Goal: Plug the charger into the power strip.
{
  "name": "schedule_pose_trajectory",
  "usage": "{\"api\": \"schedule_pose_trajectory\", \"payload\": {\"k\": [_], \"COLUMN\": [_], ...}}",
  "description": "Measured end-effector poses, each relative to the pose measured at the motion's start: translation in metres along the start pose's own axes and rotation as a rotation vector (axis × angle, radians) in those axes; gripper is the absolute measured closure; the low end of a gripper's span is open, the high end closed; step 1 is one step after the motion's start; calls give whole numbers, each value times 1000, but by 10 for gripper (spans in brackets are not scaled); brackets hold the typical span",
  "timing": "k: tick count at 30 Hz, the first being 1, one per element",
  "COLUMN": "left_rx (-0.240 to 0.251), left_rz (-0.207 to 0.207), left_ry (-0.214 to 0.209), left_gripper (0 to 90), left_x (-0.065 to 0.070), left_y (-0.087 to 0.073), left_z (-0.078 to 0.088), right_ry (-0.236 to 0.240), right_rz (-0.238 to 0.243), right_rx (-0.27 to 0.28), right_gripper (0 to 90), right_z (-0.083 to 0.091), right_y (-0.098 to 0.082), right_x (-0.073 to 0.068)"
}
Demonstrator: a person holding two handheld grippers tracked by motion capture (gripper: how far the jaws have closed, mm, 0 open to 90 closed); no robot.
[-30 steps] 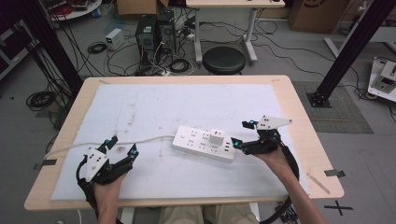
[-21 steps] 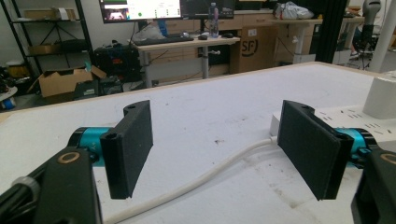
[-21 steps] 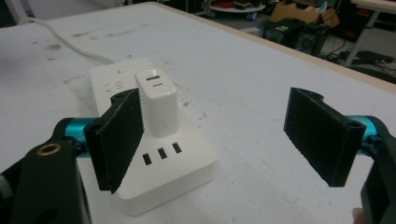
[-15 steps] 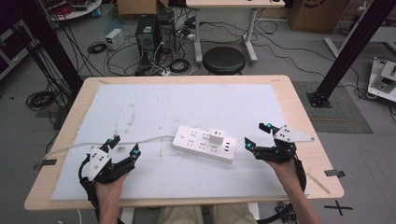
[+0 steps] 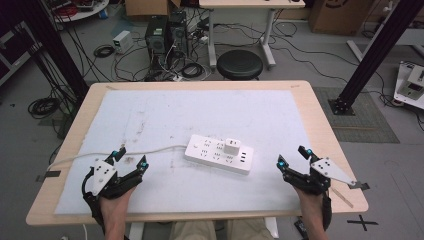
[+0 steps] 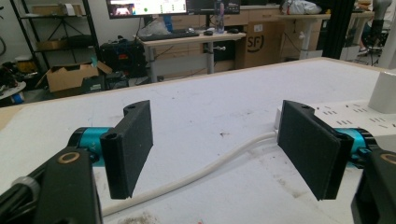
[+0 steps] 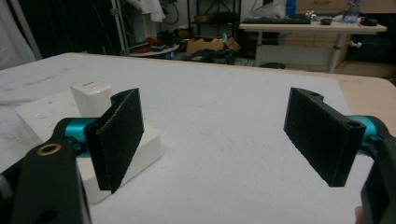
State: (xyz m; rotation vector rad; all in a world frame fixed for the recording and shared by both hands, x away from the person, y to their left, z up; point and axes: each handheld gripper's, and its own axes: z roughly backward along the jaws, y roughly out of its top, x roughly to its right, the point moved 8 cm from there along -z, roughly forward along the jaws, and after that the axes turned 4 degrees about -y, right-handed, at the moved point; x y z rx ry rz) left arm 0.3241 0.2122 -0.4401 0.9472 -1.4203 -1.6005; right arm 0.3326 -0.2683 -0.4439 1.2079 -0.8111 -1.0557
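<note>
Now, power strip point(image 5: 219, 154) between both open claws.

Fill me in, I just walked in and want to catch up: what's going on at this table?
A person sits at the table with a two-jaw gripper in each hand. A white power strip with a white charger plugged into it lies mid-table, its cord trailing off to the left. Neither gripper holds anything: the left gripper rests near the cord with its jaws open, and the right gripper sits to the right of the strip, jaws open and apart from it.
</note>
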Motion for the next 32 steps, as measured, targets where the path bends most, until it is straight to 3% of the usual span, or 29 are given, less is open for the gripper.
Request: {"api": "schedule_pose_trajectory", "payload": {"k": [5,12,32], "left_rx": [1,0,16], "left_rz": [4,8,4], "left_ry": [3,1,-11], "left_gripper": [267,267,261], "left_x": [-2,-1,0], "left_y": [0,-1,1], "left_z": [-1,-2,-1], "right_ry": [-11,-65,-50], "right_rz": [-5,-18,0], "right_rx": [1,3,0], "right_gripper": [205,205,205], "right_z": [5,10,7], "right_y": [-3,-3,-6], "right_x": [6,15,14]}}
